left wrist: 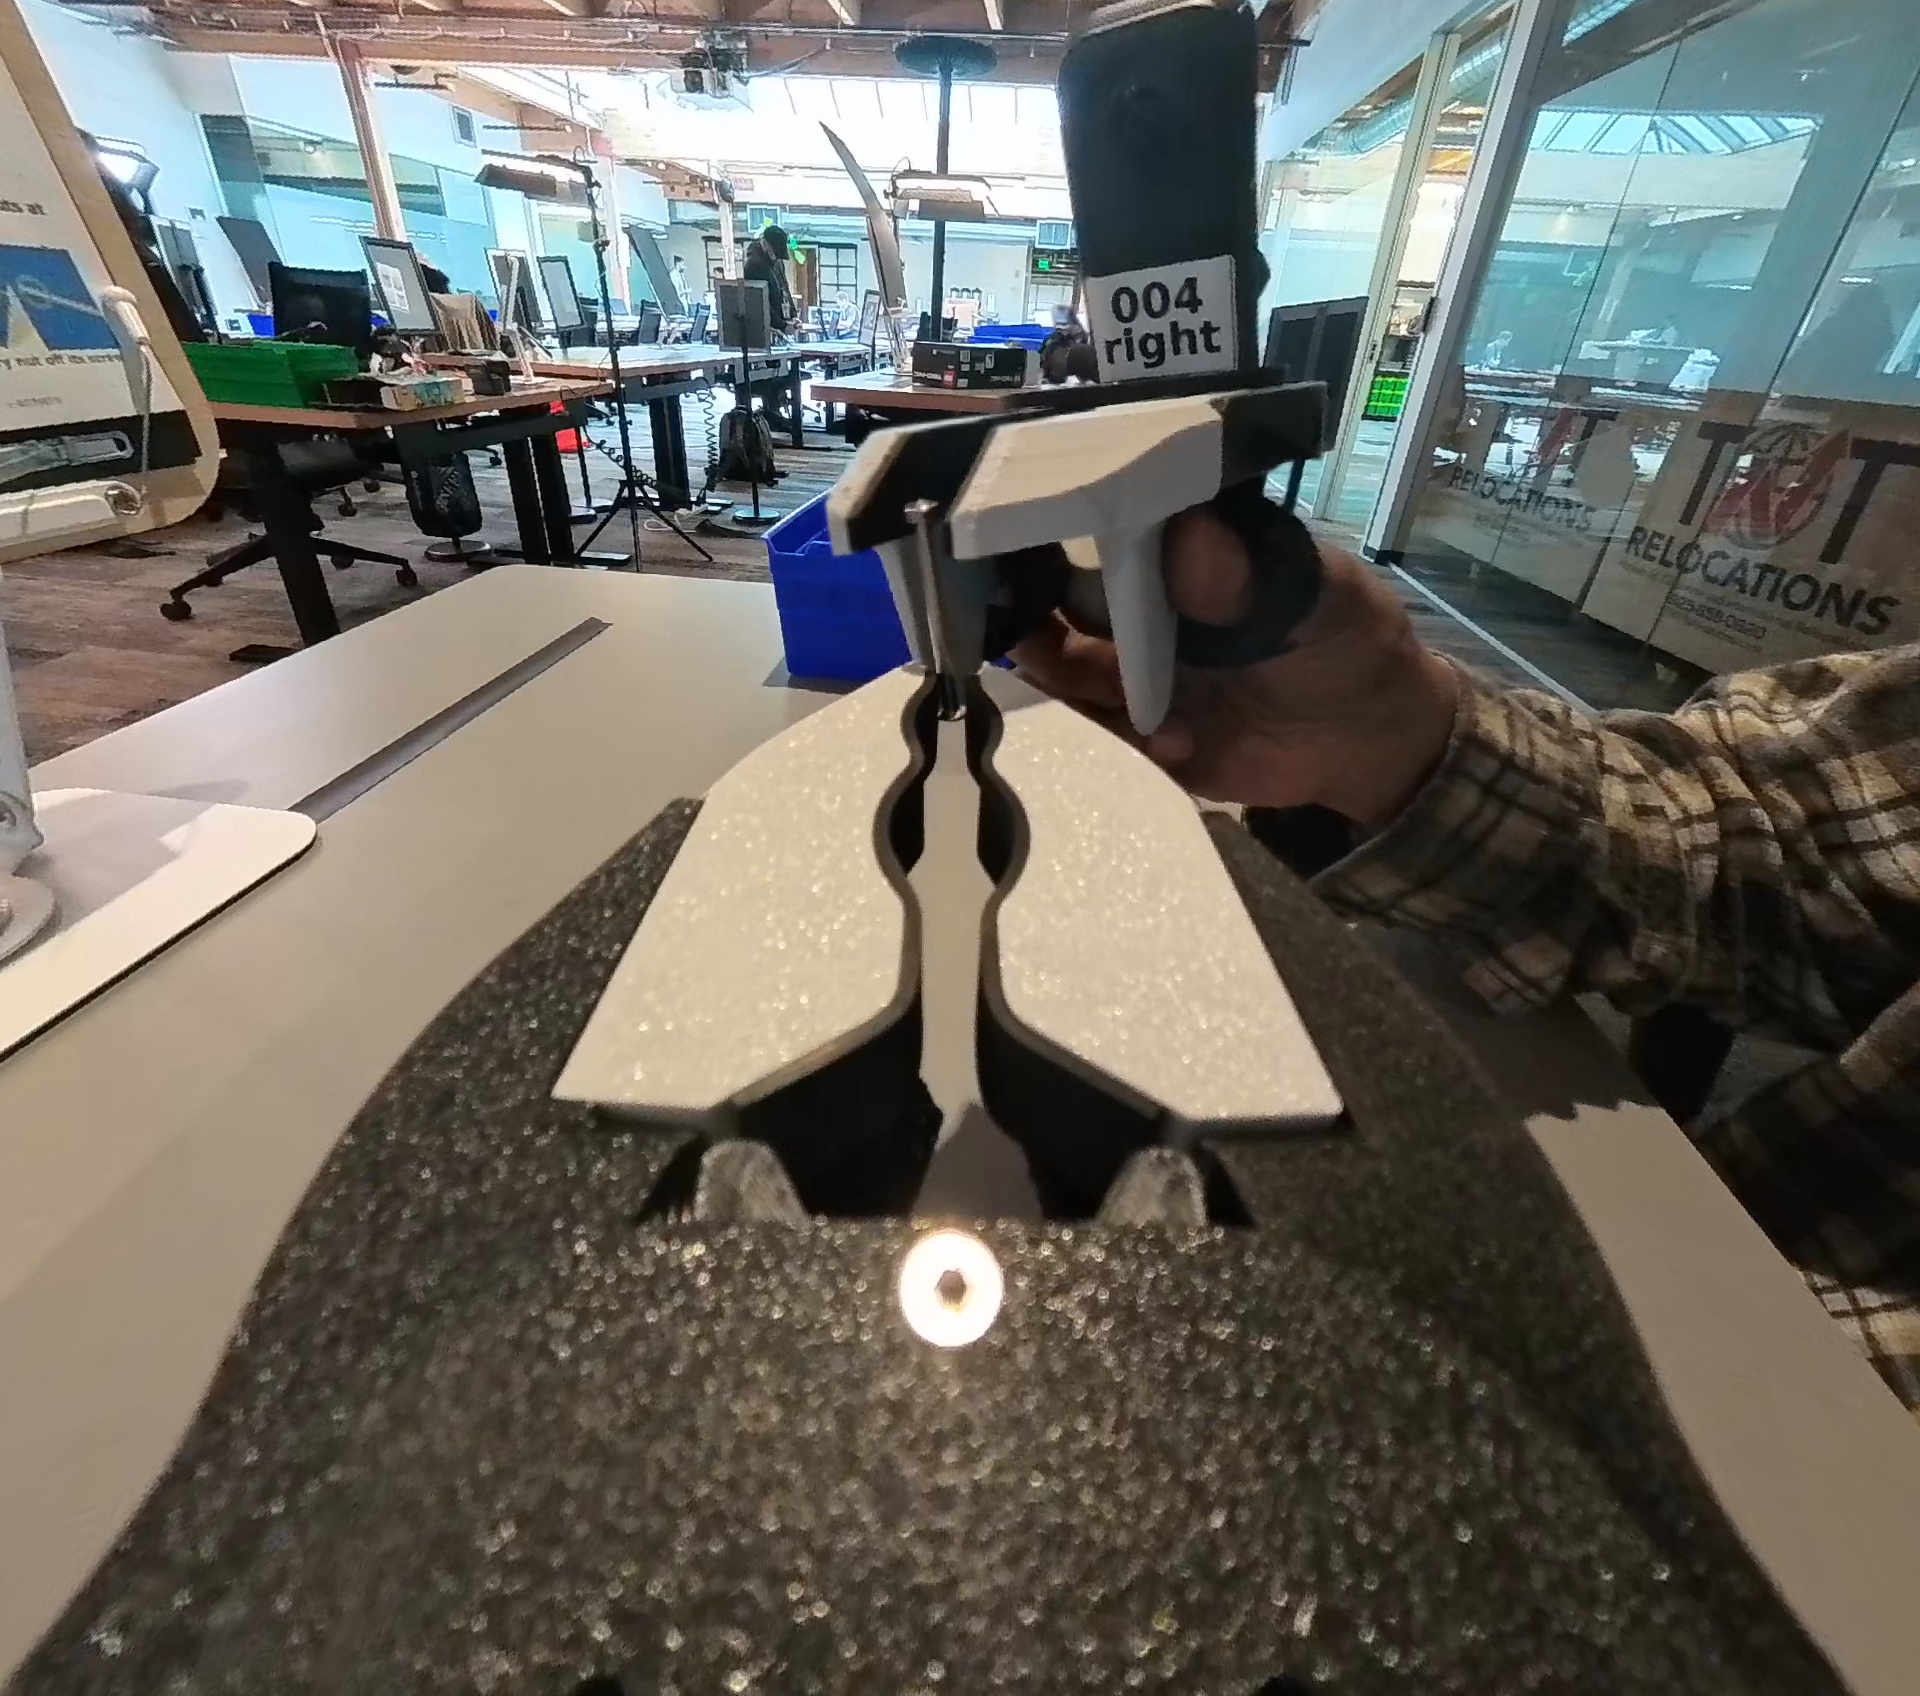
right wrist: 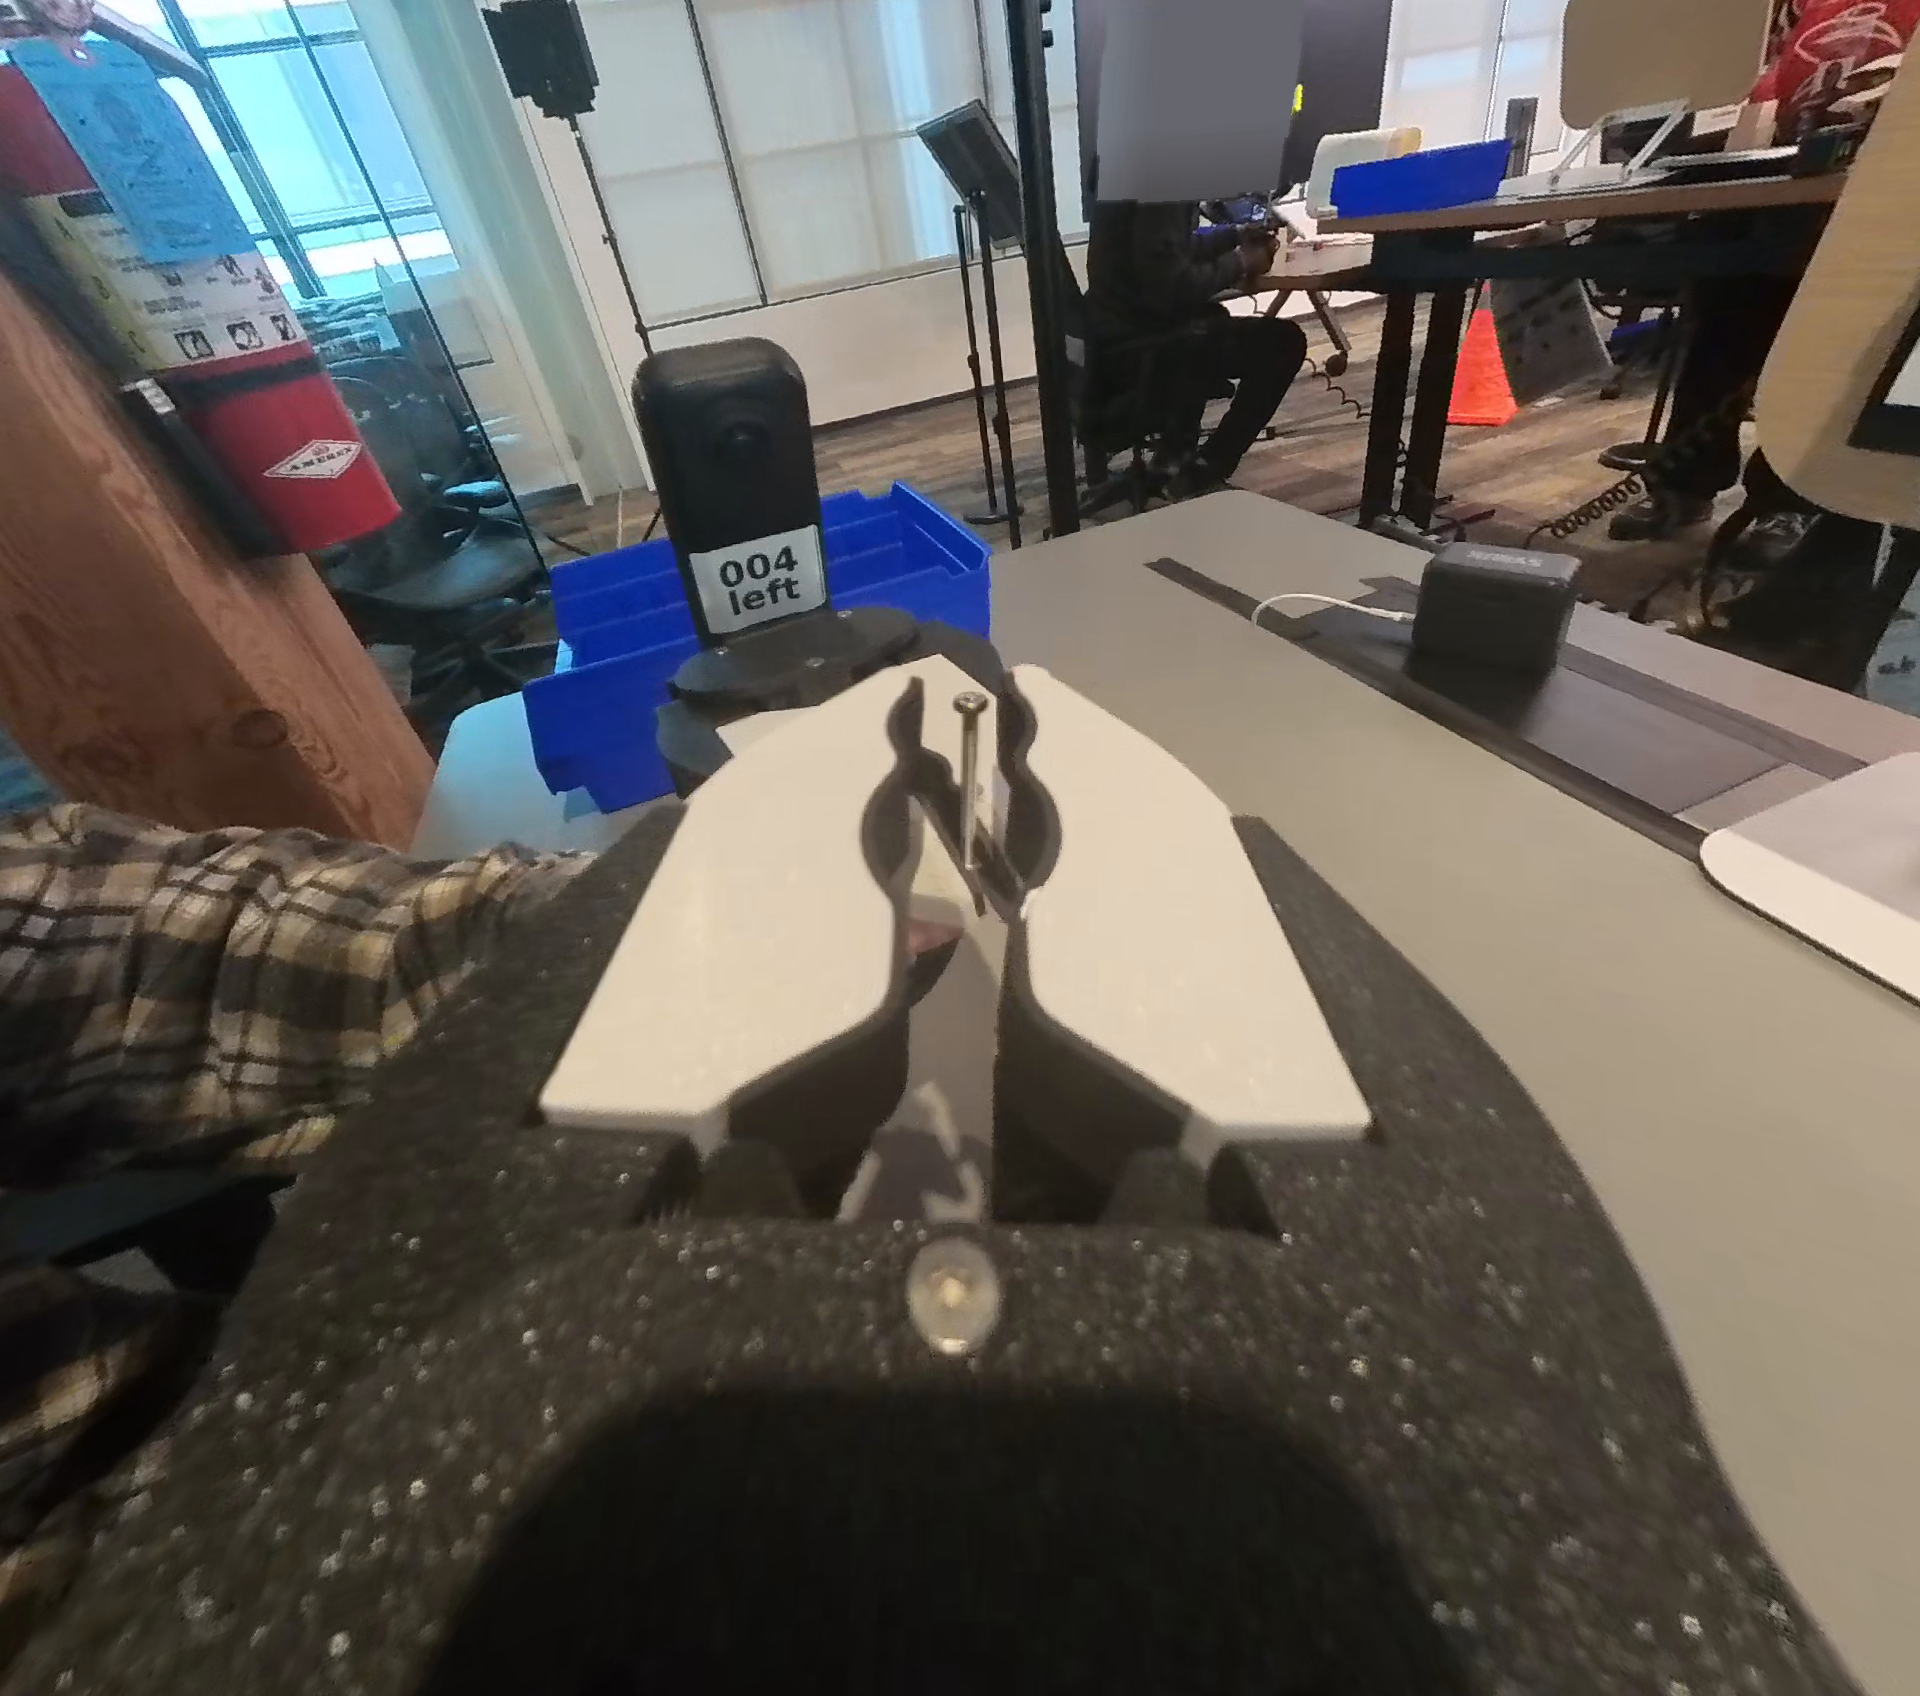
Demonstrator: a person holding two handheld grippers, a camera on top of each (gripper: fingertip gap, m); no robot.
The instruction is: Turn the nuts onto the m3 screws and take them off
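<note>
A long thin M3 screw [left wrist: 928, 597] stands upright, head on top. My right gripper [left wrist: 904, 519] is shut on it near the head; in the right wrist view the screw [right wrist: 972, 789] lies between the fingers of that gripper [right wrist: 968, 692]. My left gripper [left wrist: 948, 701] comes from below and is shut on a small nut [left wrist: 948, 709] at the screw's lower end. The nut is mostly hidden by the fingertips. In the right wrist view only the left gripper's body and camera [right wrist: 727, 472] show.
Both grippers hover over a grey table [left wrist: 260, 1075]. A blue bin [left wrist: 826, 597] stands at its far edge and shows in the right wrist view [right wrist: 623, 607]. A black box with a white cable [right wrist: 1486, 607] sits on a dark strip. A hand with a plaid sleeve [left wrist: 1662, 815] holds the right gripper. My left and right fingertips are right by each other.
</note>
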